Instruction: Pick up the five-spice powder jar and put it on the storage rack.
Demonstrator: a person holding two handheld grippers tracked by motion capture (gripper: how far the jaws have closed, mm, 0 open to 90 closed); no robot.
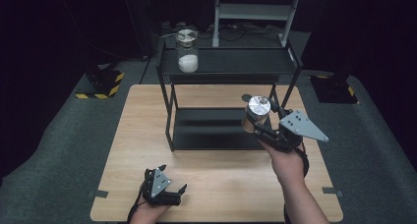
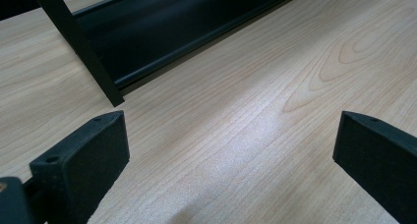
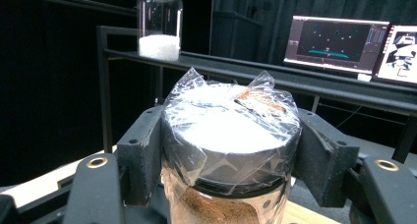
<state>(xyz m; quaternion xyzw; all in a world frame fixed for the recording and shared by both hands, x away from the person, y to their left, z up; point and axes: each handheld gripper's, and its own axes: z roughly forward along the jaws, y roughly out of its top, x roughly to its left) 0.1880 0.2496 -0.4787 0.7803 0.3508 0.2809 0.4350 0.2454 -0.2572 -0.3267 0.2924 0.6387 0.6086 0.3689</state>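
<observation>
Your right gripper (image 3: 231, 155) clamps a jar of brown powder (image 3: 228, 150); this closer view reveals crinkled plastic film over its lid. Your left gripper (image 2: 231, 150), lower frame, gapes empty.

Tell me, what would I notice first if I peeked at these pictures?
Probably the jar with brown powder, its lid wrapped in crinkly clear film, squeezed in the right tongs above the wooden table, beside the black shelf rack. Next, a glass jar with white powder standing on the rack's top shelf. The left tongs rest wide open near the table's front edge, holding nothing.
</observation>
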